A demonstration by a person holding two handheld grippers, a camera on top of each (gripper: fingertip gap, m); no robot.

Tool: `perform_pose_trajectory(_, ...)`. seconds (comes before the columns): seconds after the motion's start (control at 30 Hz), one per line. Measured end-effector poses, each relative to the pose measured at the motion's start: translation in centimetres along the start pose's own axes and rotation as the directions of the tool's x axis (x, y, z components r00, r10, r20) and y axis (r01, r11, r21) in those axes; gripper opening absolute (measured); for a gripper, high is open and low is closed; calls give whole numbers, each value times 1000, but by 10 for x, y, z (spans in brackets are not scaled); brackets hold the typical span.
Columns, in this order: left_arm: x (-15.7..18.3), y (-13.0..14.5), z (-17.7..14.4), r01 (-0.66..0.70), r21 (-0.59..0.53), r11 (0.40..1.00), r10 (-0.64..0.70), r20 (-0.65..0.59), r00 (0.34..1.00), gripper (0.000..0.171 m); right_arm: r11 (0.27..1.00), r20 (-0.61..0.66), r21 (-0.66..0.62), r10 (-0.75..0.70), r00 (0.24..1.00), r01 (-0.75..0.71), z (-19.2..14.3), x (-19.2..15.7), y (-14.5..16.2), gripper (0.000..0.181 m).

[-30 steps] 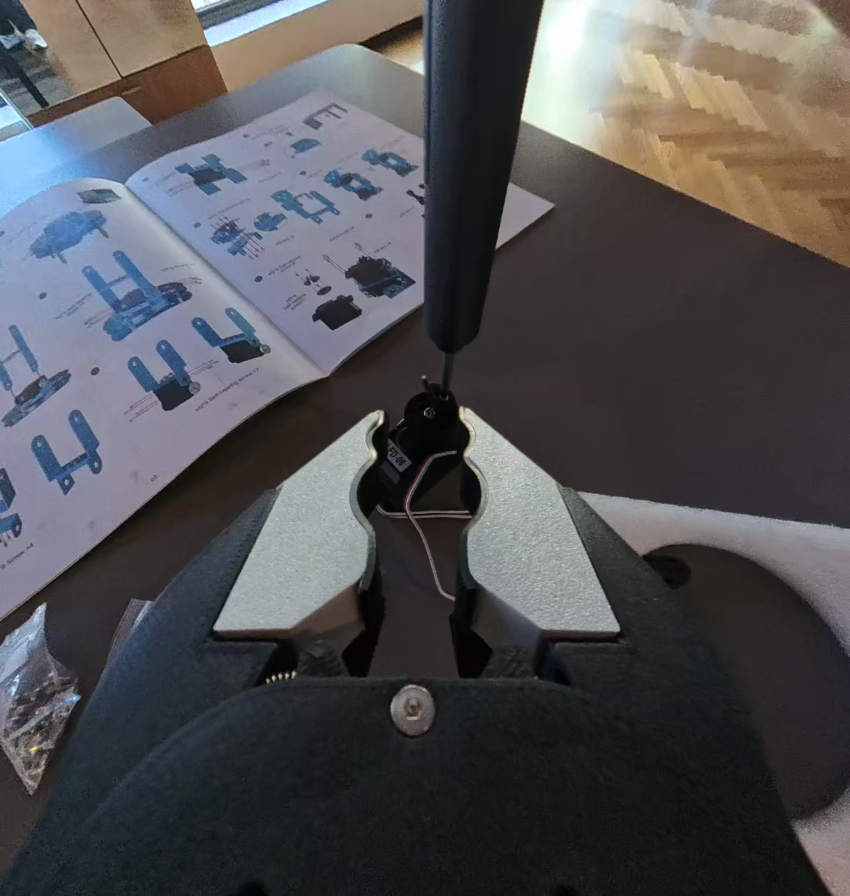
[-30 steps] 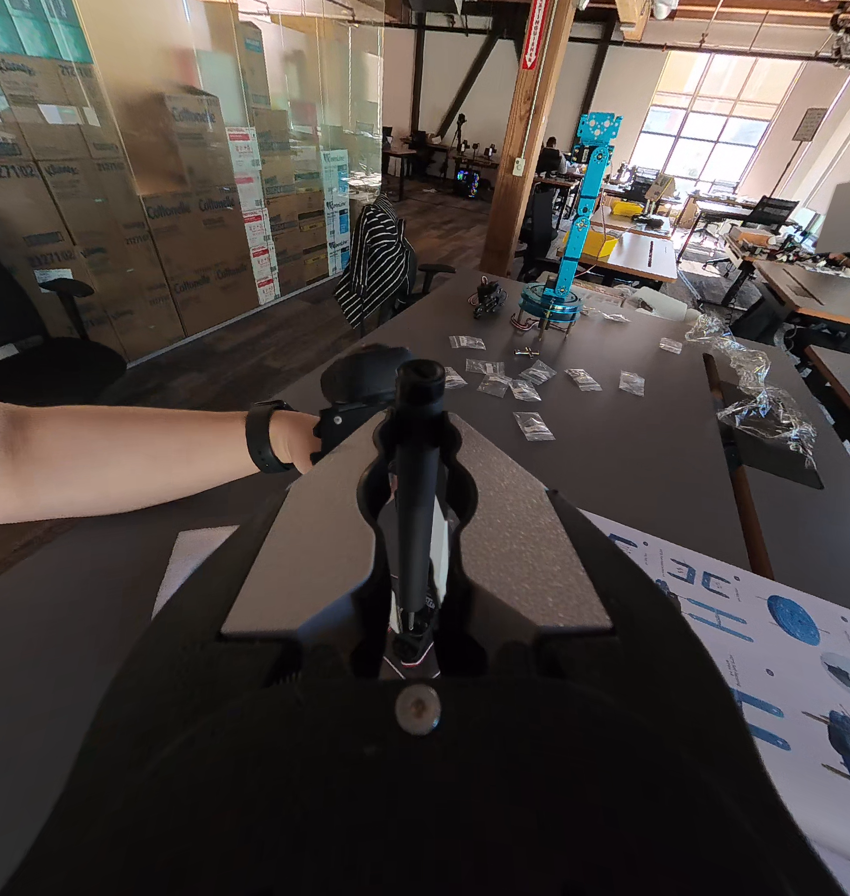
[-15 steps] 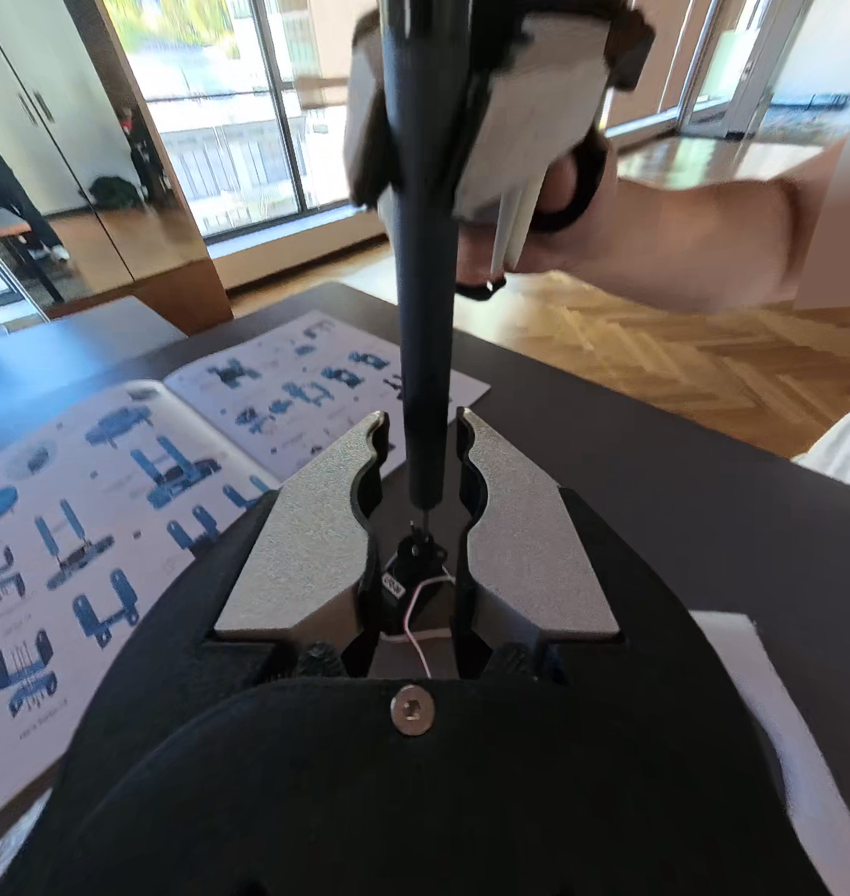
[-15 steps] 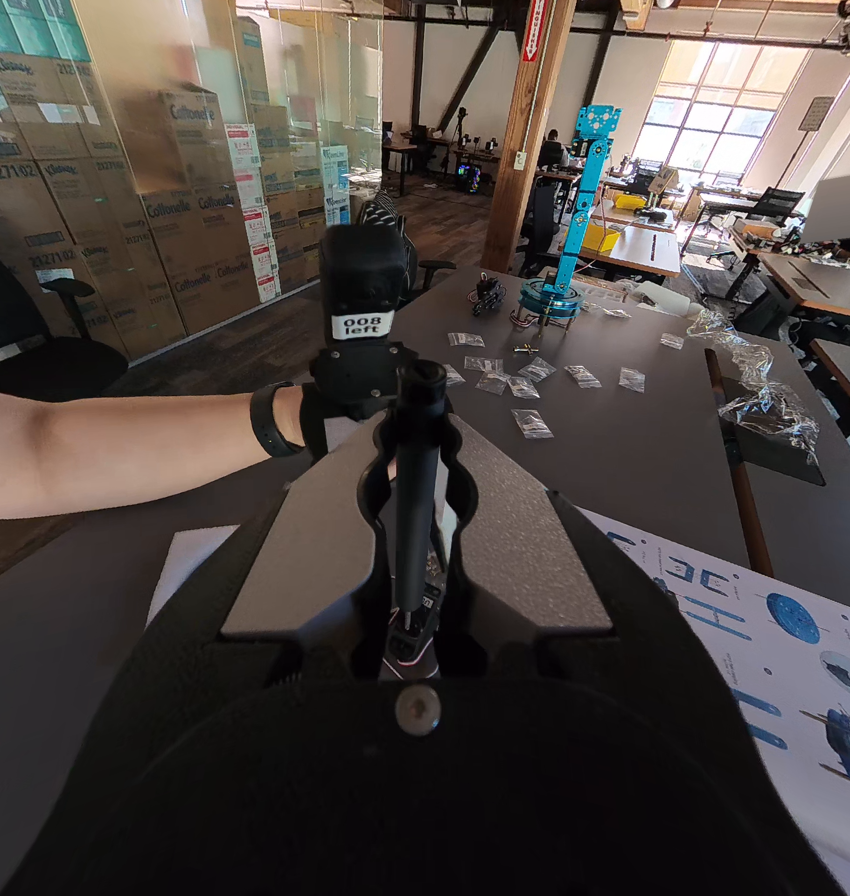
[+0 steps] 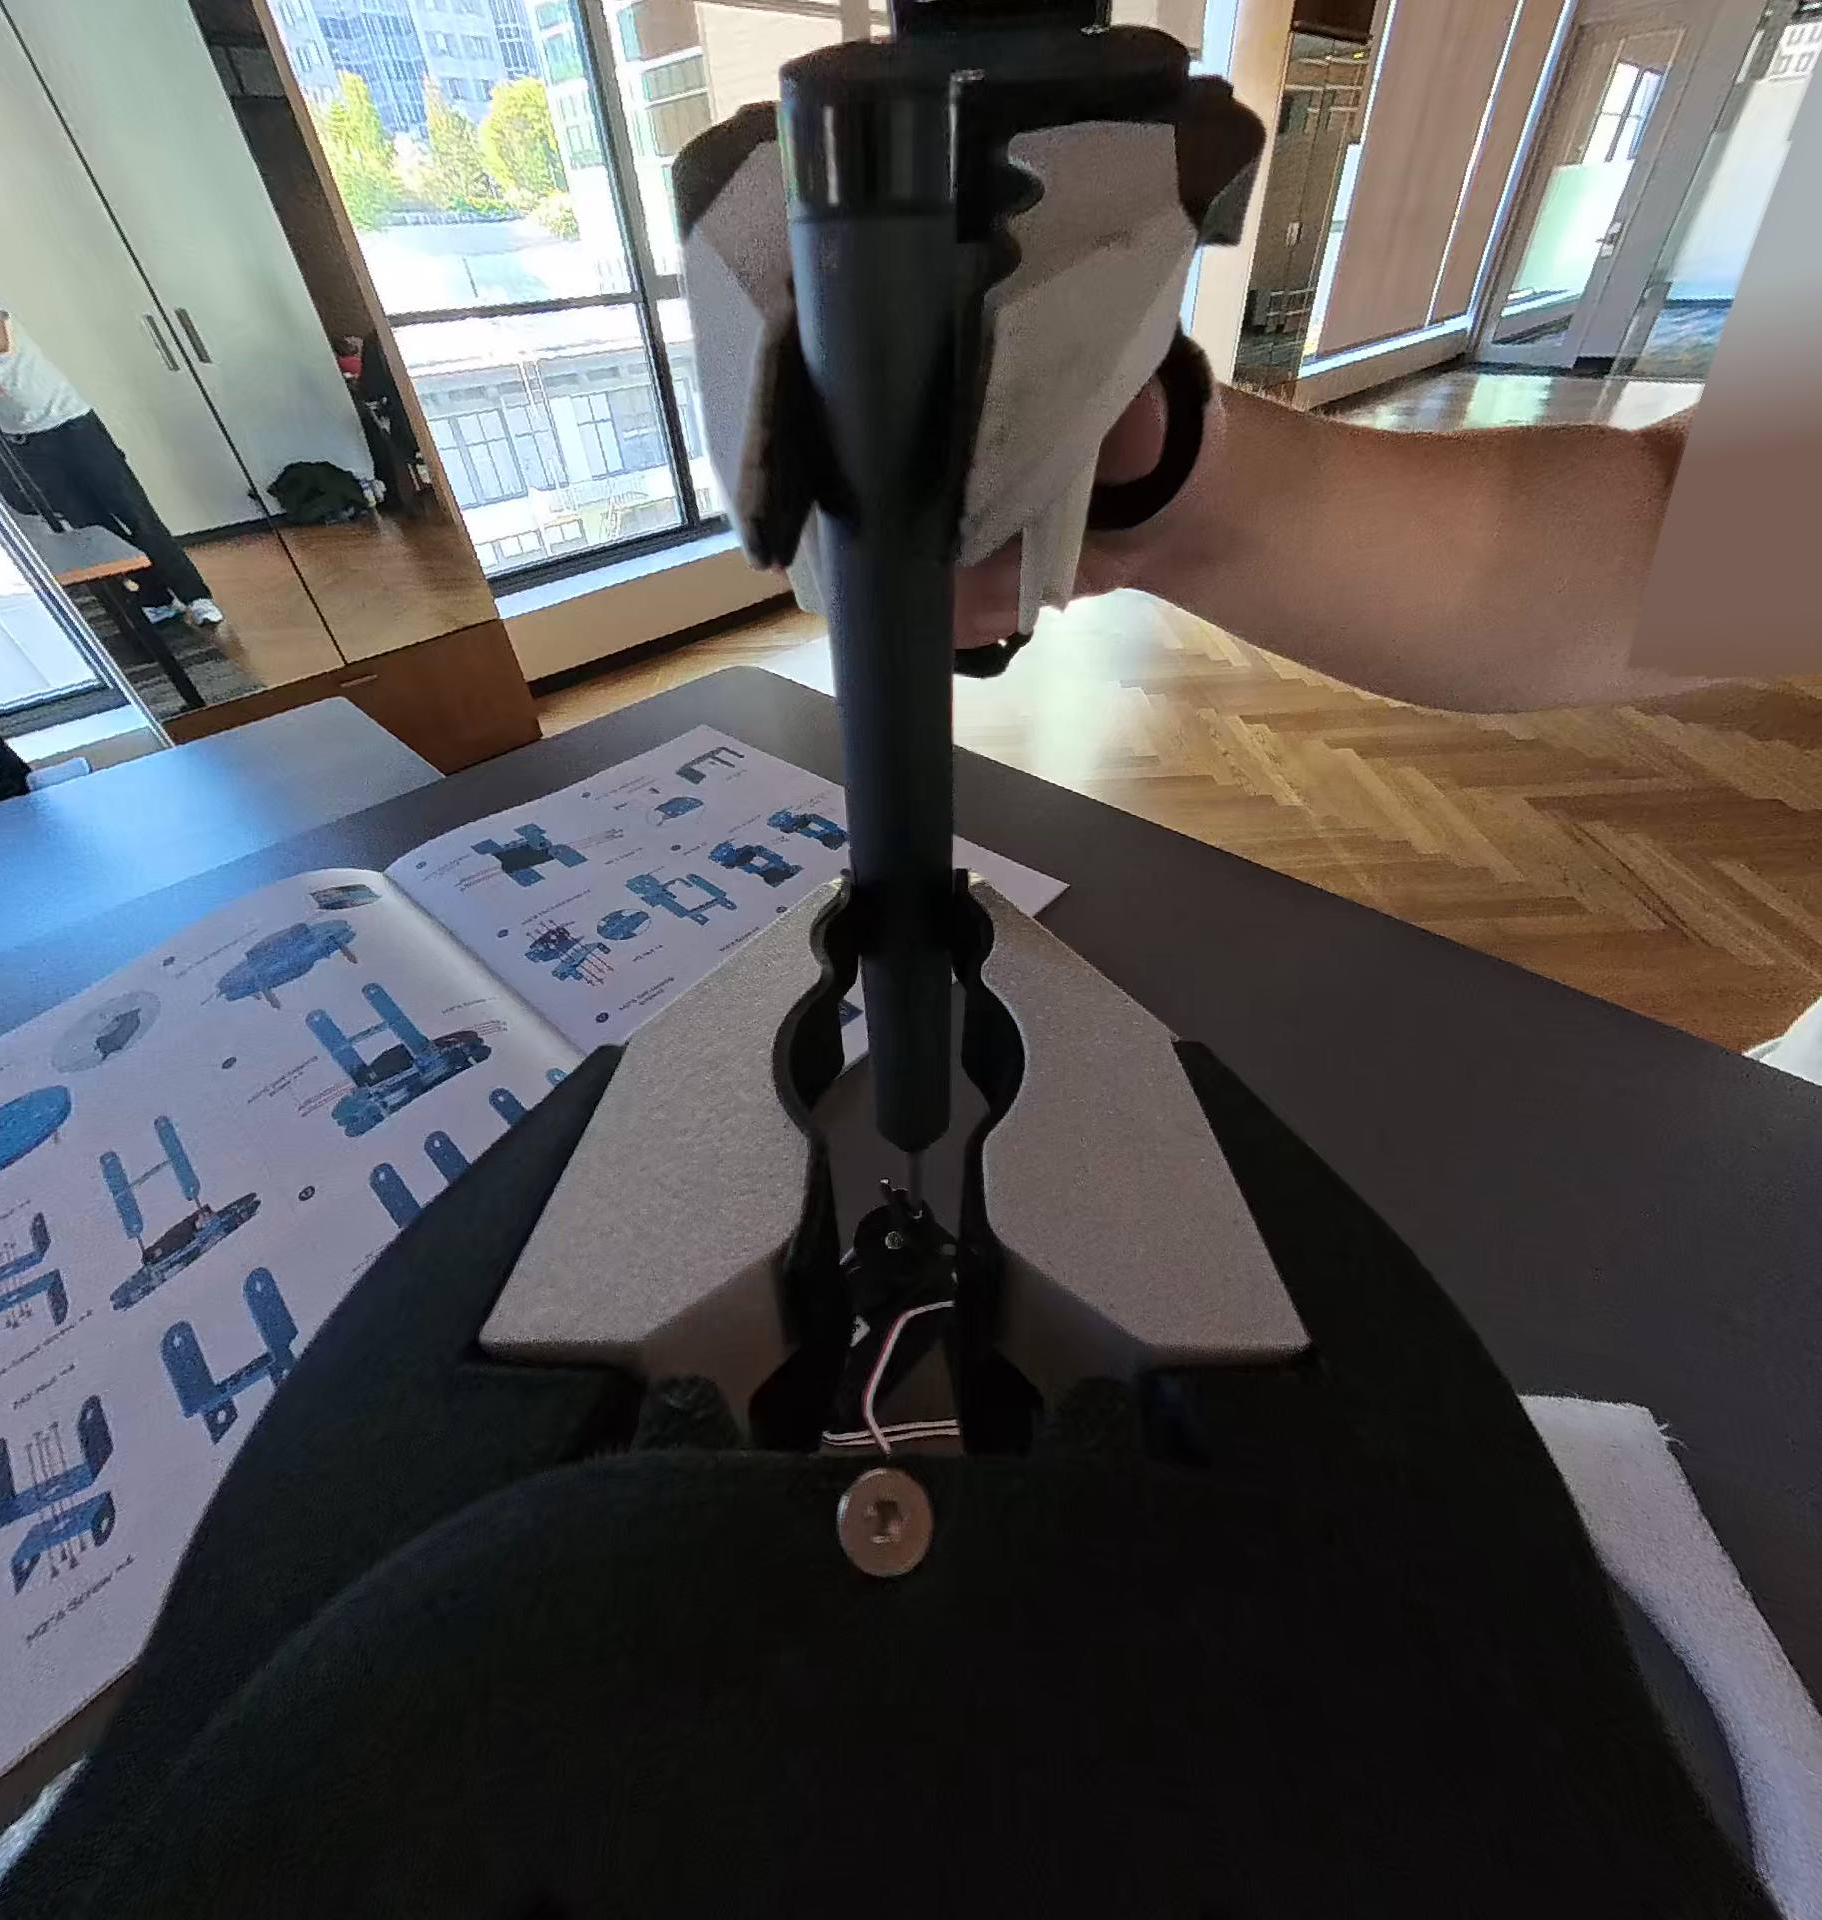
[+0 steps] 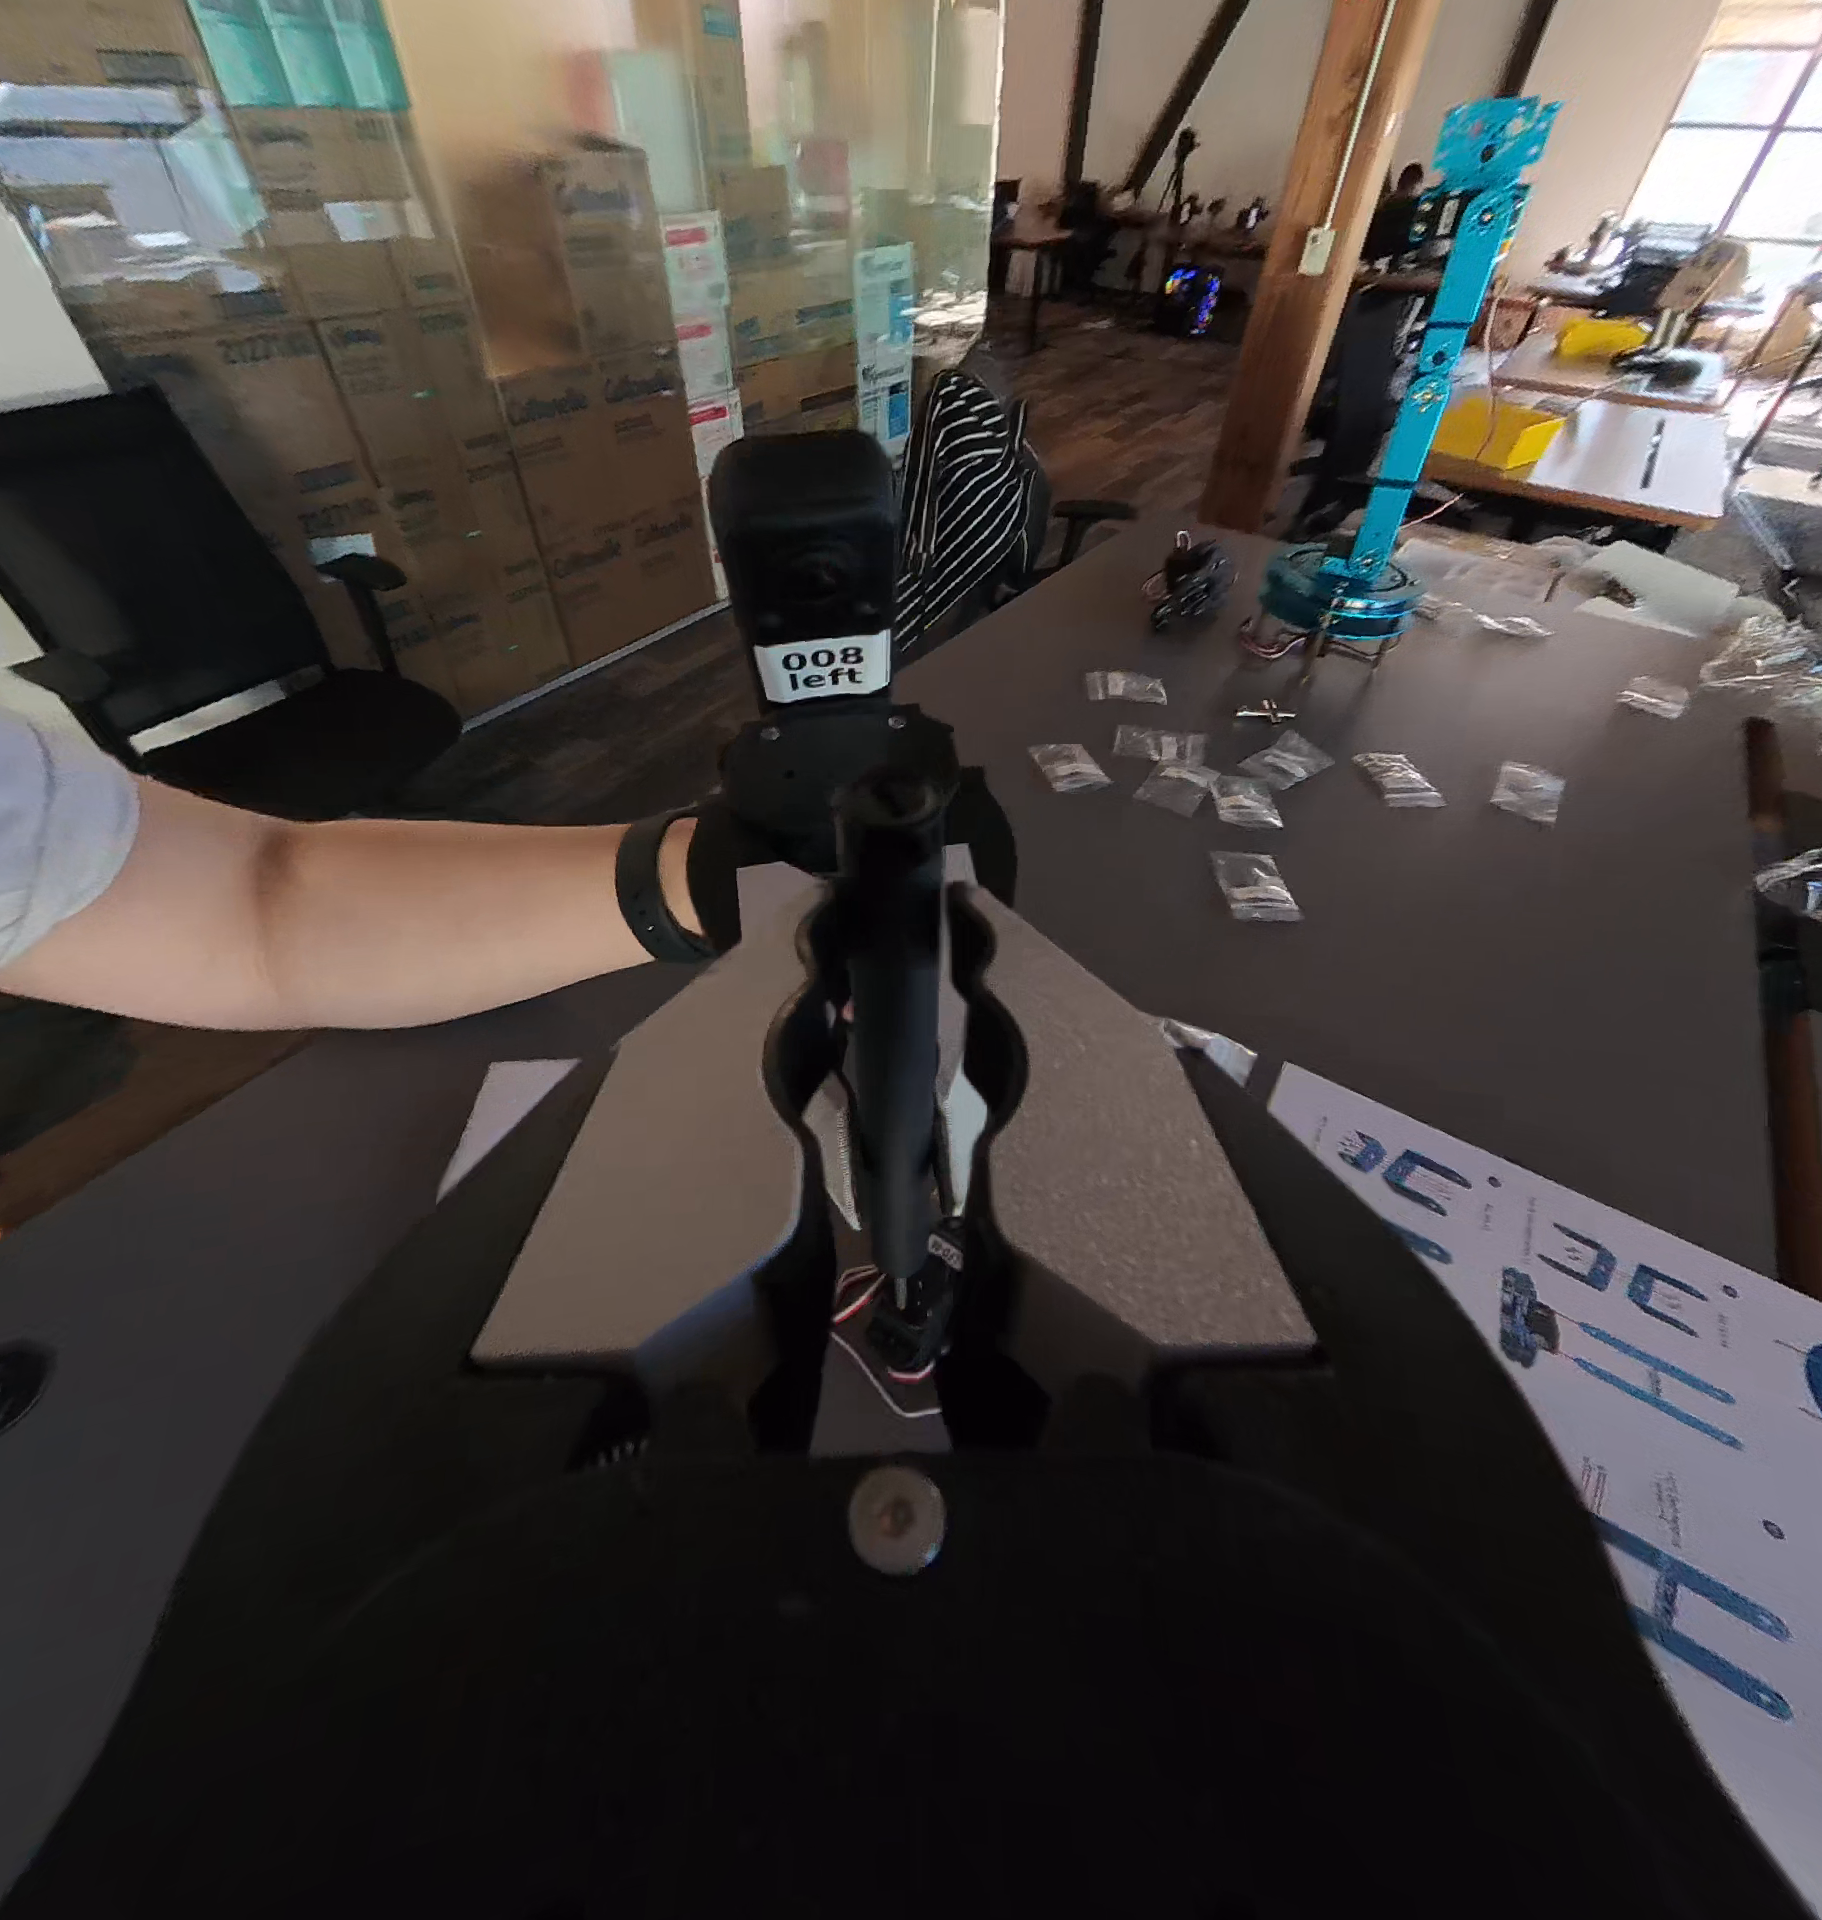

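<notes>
My left gripper (image 5: pixel 902 894) stands nearly shut over the dark table (image 5: pixel 1406 1091). A small black servo (image 5: pixel 891 1273) with red, white and black wires sits low between its fingers. My right gripper (image 6: pixel 891 914) is shut on the handle of a black screwdriver (image 6: pixel 891 1091). It shows from the front high in the left wrist view (image 5: pixel 886 312). The screwdriver (image 5: pixel 891 727) stands upright, its shaft passes between my left fingertips, and its thin tip (image 5: pixel 912 1184) touches the top of the servo. The servo also shows in the right wrist view (image 6: pixel 917 1314), below the left gripper's camera housing (image 6: pixel 803 561).
An open instruction booklet (image 5: pixel 315 1039) lies left of the servo. A white foam sheet (image 5: pixel 1665 1558) lies at the right. Several small parts bags (image 6: pixel 1250 883), a blue robot arm (image 6: pixel 1406 416) and crumpled plastic (image 6: pixel 1811 883) are farther along the table. A person (image 5: pixel 34 416) stands far off. Spacing between my two grippers at the tips: around 8 cm.
The left wrist view has tilted up from the table to the windows. The servo now sits deeper between my left fingers. The left gripper's camera housing has risen into the right wrist view.
</notes>
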State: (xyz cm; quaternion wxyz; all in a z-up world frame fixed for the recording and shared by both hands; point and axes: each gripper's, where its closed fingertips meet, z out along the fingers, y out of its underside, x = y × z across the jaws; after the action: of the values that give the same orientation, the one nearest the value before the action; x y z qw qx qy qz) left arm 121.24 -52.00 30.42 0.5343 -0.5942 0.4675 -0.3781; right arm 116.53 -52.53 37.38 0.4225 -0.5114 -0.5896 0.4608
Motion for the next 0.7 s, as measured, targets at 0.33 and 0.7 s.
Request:
perform_pose_trajectory(0.33, -1, 6, 0, -11, -27, 1000, 11, 3, 1000, 23, 1000, -2, -15, -10, 1000, 10, -3, 1, 2, 15)
perform_pose_trajectory(0.7, 2, 91, 7, 20, -295, 955, -35, -47, 998, 27, 999, 1, -35, -13, 1000, 13, -3, 1, 3, 15)
